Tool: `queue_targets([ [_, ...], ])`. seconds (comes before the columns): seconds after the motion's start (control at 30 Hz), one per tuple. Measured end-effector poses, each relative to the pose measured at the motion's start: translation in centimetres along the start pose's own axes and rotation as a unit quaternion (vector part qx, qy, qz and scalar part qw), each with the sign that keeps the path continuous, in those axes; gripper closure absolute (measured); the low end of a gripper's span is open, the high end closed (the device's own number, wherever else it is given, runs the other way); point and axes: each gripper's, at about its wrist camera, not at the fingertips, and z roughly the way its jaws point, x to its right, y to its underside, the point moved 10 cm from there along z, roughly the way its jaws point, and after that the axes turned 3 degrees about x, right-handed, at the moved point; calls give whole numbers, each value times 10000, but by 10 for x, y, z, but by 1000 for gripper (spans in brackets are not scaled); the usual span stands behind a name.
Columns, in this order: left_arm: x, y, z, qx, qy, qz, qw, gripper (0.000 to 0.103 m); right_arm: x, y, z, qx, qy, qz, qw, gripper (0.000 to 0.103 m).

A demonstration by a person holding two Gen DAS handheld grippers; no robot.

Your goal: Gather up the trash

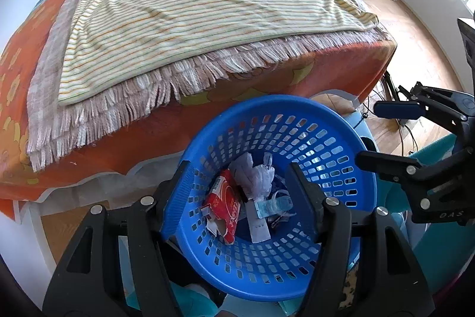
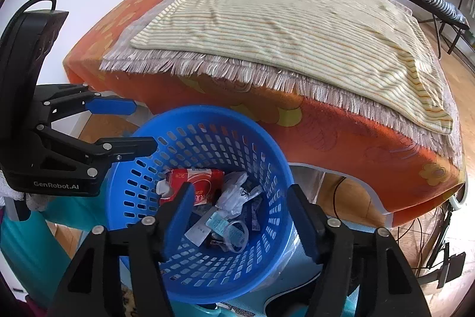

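Note:
A blue perforated basket (image 1: 267, 103) (image 2: 207, 110) stands below the bed's foot end. Inside lie a red packet (image 1: 225, 204) (image 2: 202, 180), crumpled white plastic (image 1: 258, 174) (image 2: 234, 195), a white slip (image 1: 259, 225) and a light blue label (image 2: 218, 223). My left gripper (image 1: 237, 171) (image 2: 133, 127) hangs open over the basket's left part, pointing steeply down with nothing gripped. My right gripper (image 2: 240, 192) (image 1: 383, 134) is open too, above the basket's right part and holding nothing. All the trash rests loose on the basket floor.
A bed with an orange flowered cover (image 1: 326, 70), a fringed throw (image 1: 118, 109) and a striped yellow blanket (image 1: 207, 5) rises just behind the basket. The basket sits on something teal (image 2: 44, 242). Wooden floor (image 1: 415, 43) and cables (image 2: 430, 228) lie to the right.

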Motion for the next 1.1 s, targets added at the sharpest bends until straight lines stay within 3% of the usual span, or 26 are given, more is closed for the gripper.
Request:
queue_targets([
  [0.13,-7,-6,-4,56,-75,-55,9999,31,0,-5,-4,76,76,-41,9999,21],
  [0.3,-13,-13,-7,58,-199,-59,9998,31,-2,-12,-11,191,186,-173,9995,17],
  [0.67,-20,-43,-23,297,-381,-46,9988,29,5,-34,-25,350,345,-296,9984,14],
  [0.77,-23,-54,-30,407,-423,-84,9982,24,8,-45,-31,436,369,-316,9979,14],
  [1.1,-38,-100,-54,800,-533,-254,9950,23,23,-90,-52,788,477,-358,9951,14],
])
